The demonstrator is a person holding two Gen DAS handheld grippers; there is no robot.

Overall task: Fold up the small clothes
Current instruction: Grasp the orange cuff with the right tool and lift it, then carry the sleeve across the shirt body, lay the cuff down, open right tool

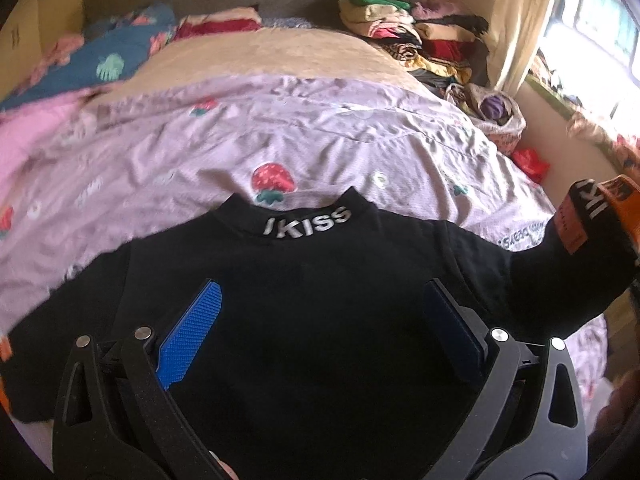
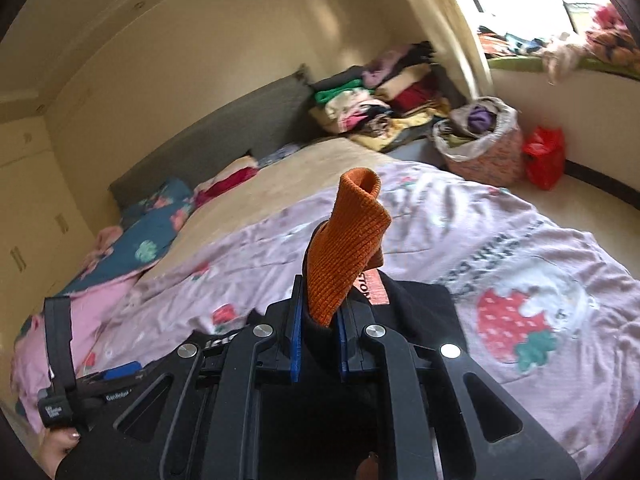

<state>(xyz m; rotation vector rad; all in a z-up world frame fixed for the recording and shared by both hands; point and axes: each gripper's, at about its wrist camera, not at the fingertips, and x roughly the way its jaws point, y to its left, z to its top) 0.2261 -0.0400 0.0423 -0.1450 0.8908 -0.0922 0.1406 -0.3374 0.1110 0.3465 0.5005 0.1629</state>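
Observation:
A small black top (image 1: 320,300) with "KISS" on its collar lies flat on the pink strawberry bedsheet (image 1: 280,140). My left gripper (image 1: 320,296) is open, its blue pads (image 1: 192,328) spread over the top's chest. The top's right sleeve (image 1: 580,232) with an orange cuff is lifted off the bed at the right edge. In the right wrist view my right gripper (image 2: 318,308) is shut on that sleeve, and the orange ribbed cuff (image 2: 348,240) sticks up between the pads. The left gripper shows at the lower left of the right wrist view (image 2: 100,384).
A stack of folded clothes (image 2: 376,100) sits at the bed's far right corner. A bag of laundry (image 2: 480,140) and a red bag (image 2: 544,156) stand on the floor beside the bed. Blue floral bedding (image 1: 108,60) and a pink blanket (image 1: 32,132) lie at the left.

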